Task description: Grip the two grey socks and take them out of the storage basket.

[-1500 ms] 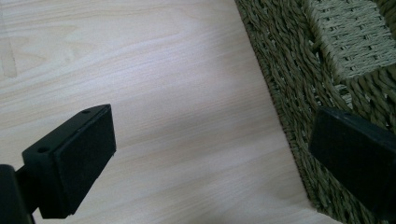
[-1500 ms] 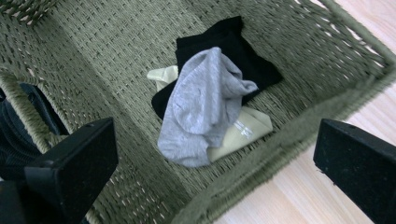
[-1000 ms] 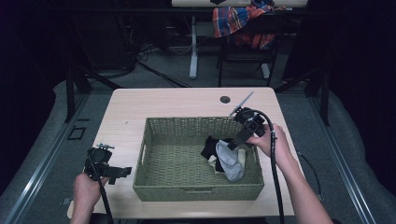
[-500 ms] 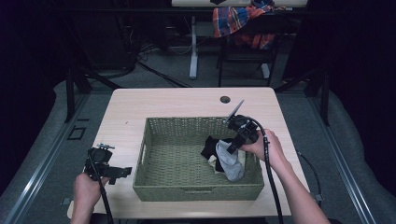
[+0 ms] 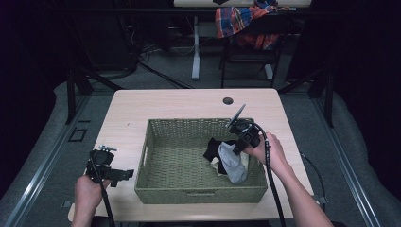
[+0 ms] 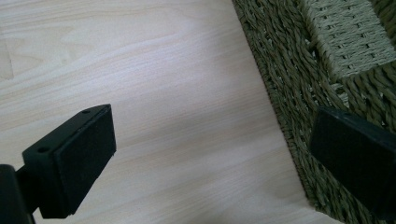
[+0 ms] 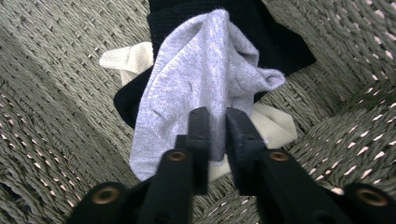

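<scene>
A green woven basket (image 5: 156, 189) stands mid-table. In its right half lies a small pile: a grey sock (image 5: 232, 161) (image 7: 196, 88) over a black sock (image 5: 212, 149) (image 7: 280, 42) and a cream one (image 7: 126, 58). My right gripper (image 5: 235, 147) (image 7: 218, 126) reaches down into the basket; its jaws have just been closing and now pinch a fold of the grey sock. My left gripper (image 5: 124, 174) (image 6: 210, 154) rests low over the table left of the basket, jaws wide open with nothing between them, one jaw next to the basket's outer wall (image 6: 289, 88).
The light wooden table (image 5: 189, 101) has a round cable hole (image 5: 228, 100) at its back. Behind it stand a chair draped with a plaid cloth (image 5: 246, 21) and a desk leg (image 5: 196, 47). The left half of the basket holds nothing.
My right gripper has come down into the basket and shut on the grey sock. The left hand has stayed put.
</scene>
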